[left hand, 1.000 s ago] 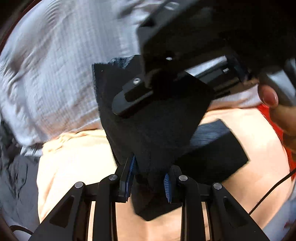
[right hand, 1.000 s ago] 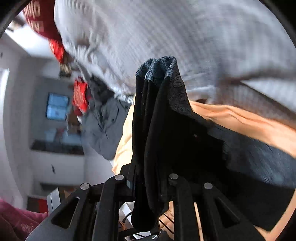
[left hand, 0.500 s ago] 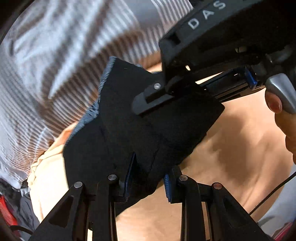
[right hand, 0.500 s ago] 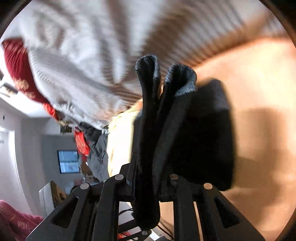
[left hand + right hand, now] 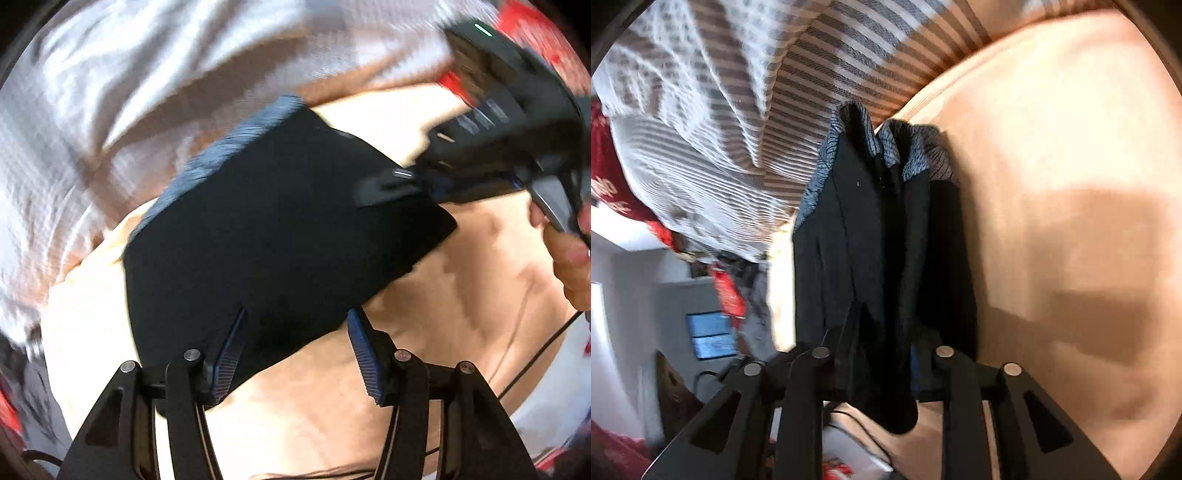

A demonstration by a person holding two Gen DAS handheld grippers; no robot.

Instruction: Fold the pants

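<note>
A: Left gripper (image 5: 295,350) jaws just widened, loose; pants (image 5: 280,236) lie folded on peach sheet (image 5: 461,295).
B: Right gripper (image 5: 882,369) easing, folds between. Striped bedding (image 5: 812,55) beyond pants. No writing readable. Screen (image 5: 711,334) right view only.

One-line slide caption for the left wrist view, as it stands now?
Left gripper, jaws just opened, releases the folded dark pants onto the peach sheet; the right gripper reaches their far corner.
</note>
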